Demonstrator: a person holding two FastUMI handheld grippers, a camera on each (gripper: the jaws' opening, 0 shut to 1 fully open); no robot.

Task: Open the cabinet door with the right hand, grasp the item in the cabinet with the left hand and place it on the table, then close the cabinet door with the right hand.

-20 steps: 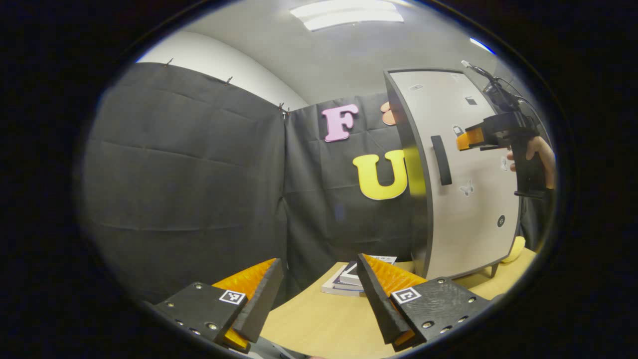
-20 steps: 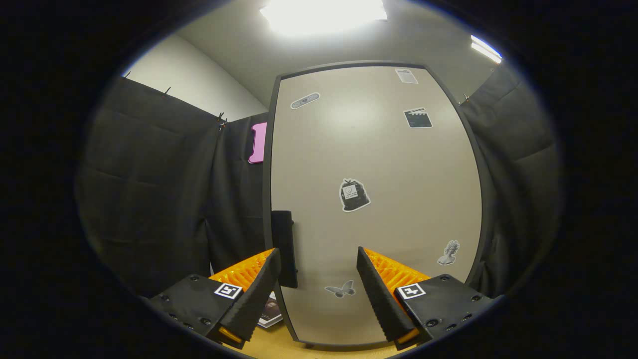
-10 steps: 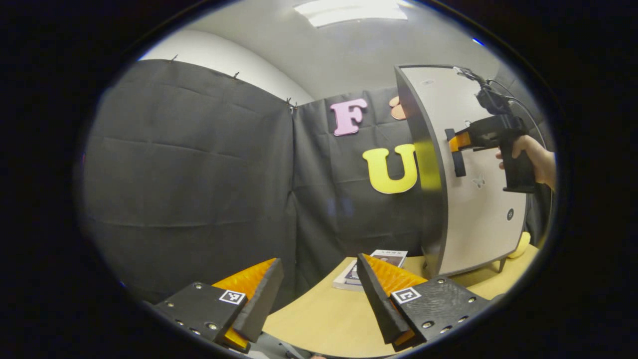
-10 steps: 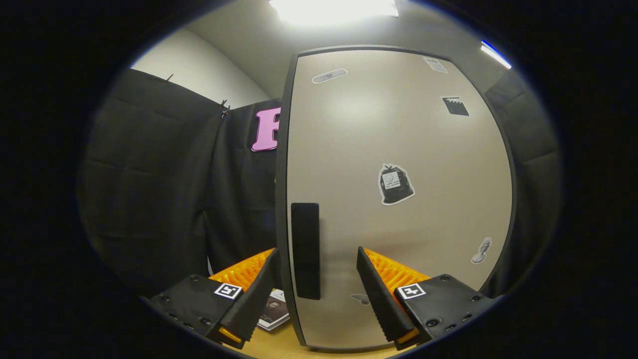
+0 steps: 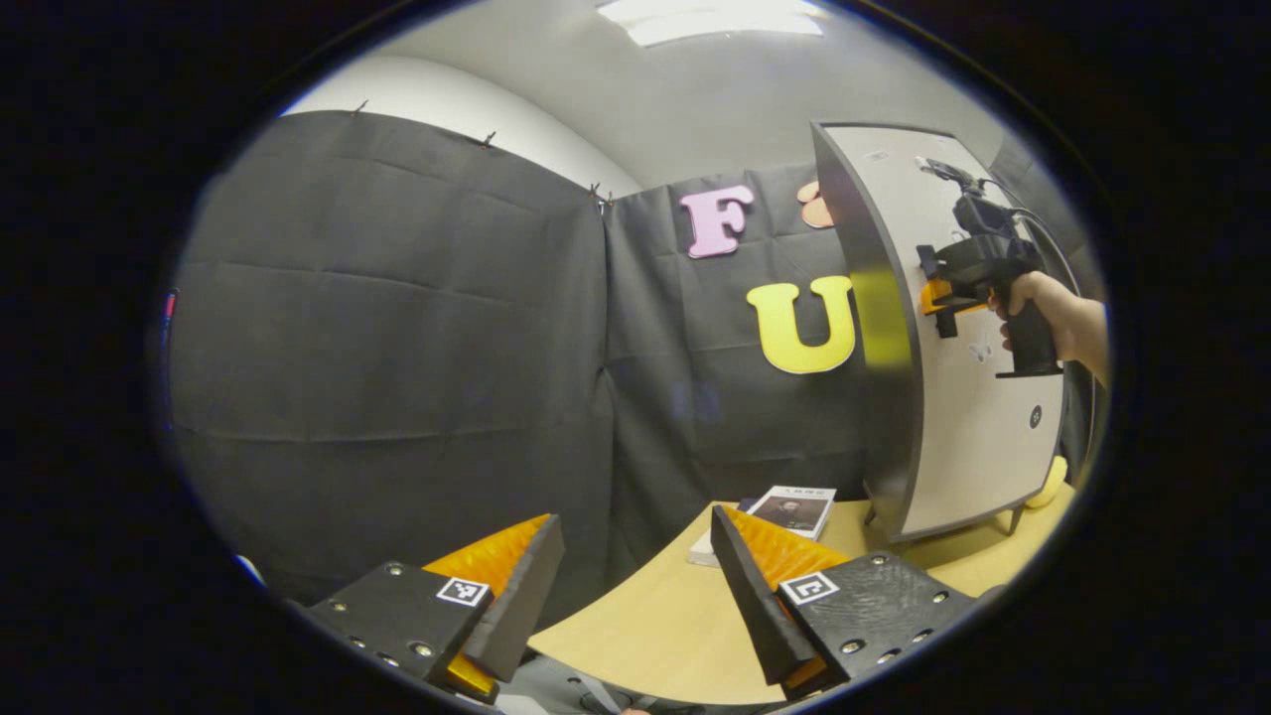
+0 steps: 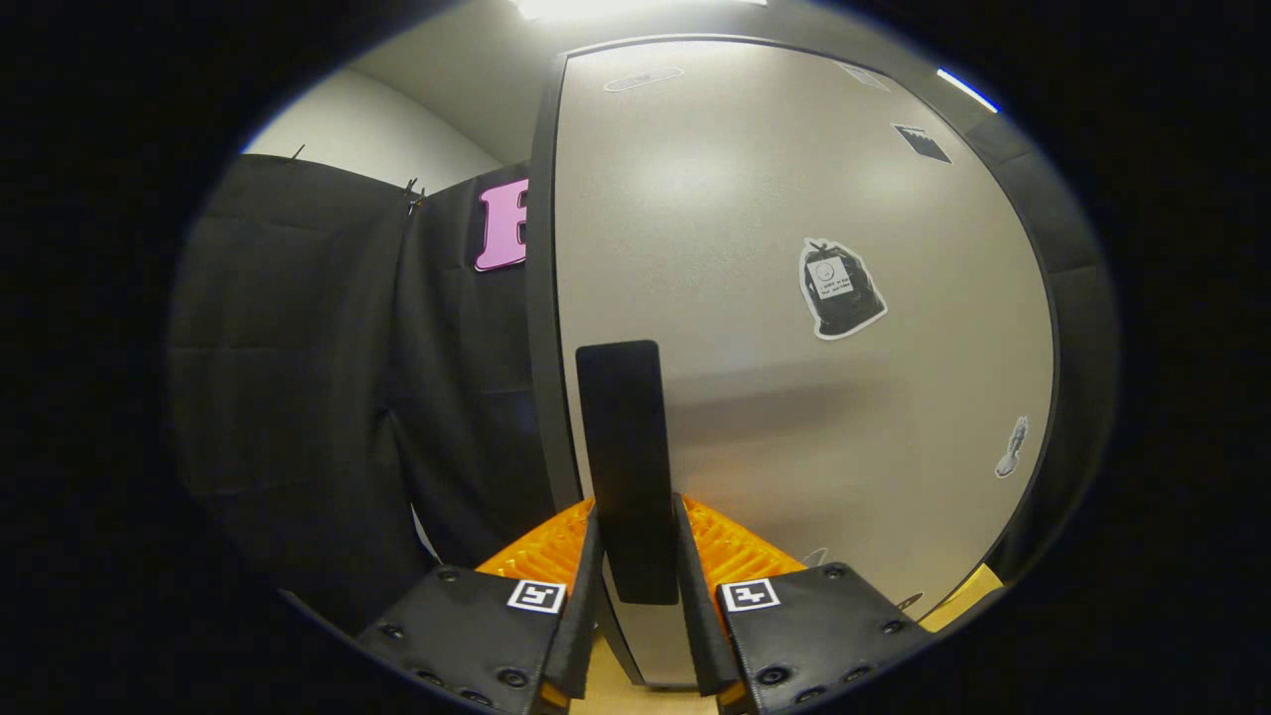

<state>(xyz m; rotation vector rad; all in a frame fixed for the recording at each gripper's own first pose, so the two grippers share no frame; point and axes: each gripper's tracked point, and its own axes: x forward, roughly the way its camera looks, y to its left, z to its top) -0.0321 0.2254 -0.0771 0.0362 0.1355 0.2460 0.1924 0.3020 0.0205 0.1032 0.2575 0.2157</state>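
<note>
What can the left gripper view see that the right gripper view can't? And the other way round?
The left gripper view adds the open left claw, a book lying flat, and the hand holding the right claw, seen from the side. The right gripper view adds a close look at that claw squeezing the door's dark handle, plus a bag sticker. Both share the pale cabinet door, still closed, the wooden table and the black cloth wall.
</note>
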